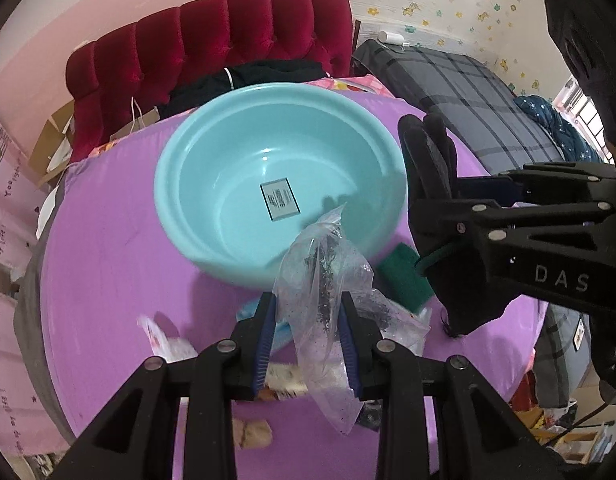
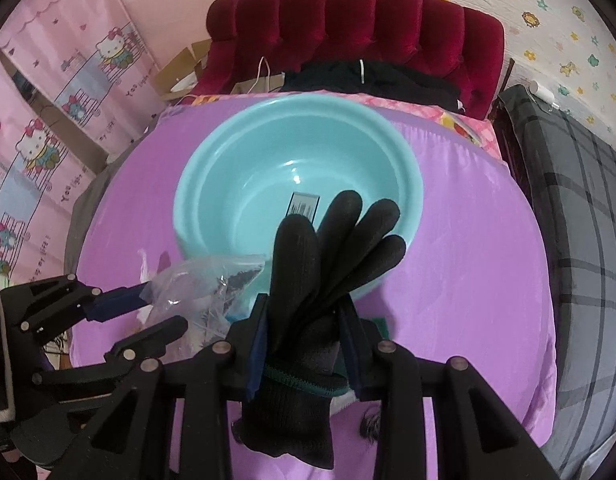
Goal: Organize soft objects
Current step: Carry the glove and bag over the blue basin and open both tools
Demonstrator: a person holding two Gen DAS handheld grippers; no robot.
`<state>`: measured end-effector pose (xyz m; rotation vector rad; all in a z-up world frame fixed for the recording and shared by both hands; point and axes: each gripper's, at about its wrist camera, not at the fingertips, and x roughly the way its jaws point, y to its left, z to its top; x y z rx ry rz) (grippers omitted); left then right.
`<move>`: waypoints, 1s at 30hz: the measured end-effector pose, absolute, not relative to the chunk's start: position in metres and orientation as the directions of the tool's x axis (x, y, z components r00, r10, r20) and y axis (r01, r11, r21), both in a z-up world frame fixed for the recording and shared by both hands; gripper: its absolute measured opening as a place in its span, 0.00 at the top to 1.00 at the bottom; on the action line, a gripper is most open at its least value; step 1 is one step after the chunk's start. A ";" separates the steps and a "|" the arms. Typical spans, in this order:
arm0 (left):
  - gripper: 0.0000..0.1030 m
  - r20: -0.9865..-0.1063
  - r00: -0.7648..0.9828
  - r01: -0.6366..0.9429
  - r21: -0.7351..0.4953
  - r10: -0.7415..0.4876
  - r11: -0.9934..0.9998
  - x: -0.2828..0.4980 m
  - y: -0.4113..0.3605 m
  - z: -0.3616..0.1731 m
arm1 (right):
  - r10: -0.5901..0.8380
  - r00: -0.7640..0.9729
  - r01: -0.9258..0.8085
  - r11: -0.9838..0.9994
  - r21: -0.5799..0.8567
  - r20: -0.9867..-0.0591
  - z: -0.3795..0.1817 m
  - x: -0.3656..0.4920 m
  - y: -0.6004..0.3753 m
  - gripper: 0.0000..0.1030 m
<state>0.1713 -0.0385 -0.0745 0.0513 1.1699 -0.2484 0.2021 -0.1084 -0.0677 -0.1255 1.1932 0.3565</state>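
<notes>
Here: bag (image 1: 322, 300) pinched in left tongs (image 1: 308, 344), glove (image 2: 328, 280) pinched in right tongs (image 2: 306, 344), both just before basin (image 1: 244, 152).

The left wrist camera sits just behind the left gripper (image 1: 308, 340) and looks forward and a little down, over the purple table (image 1: 108, 240) to the turquoise basin (image 1: 268, 132). The right wrist camera does the same from behind the right gripper (image 2: 304, 340), a little more from the right. Both are close to the table. They share the basin, the red headboard (image 2: 348, 20), and each sees the other gripper.
</notes>
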 end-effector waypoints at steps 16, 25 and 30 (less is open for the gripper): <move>0.68 -0.919 0.348 0.244 -0.099 -0.183 0.965 0.269 -0.025 -0.107 | 0.229 0.295 -0.268 0.952 0.149 -0.928 -0.101 0.295 -0.094 0.66; 0.68 -0.930 0.317 0.266 -0.100 -0.185 0.959 0.308 -0.029 -0.143 | 0.220 0.276 -0.213 0.963 0.164 -0.936 -0.137 0.339 -0.097 0.65; 0.68 -0.936 0.302 0.248 -0.107 -0.181 0.963 0.322 -0.026 -0.164 | 0.212 0.266 -0.204 0.966 0.160 -0.940 -0.153 0.350 -0.098 0.65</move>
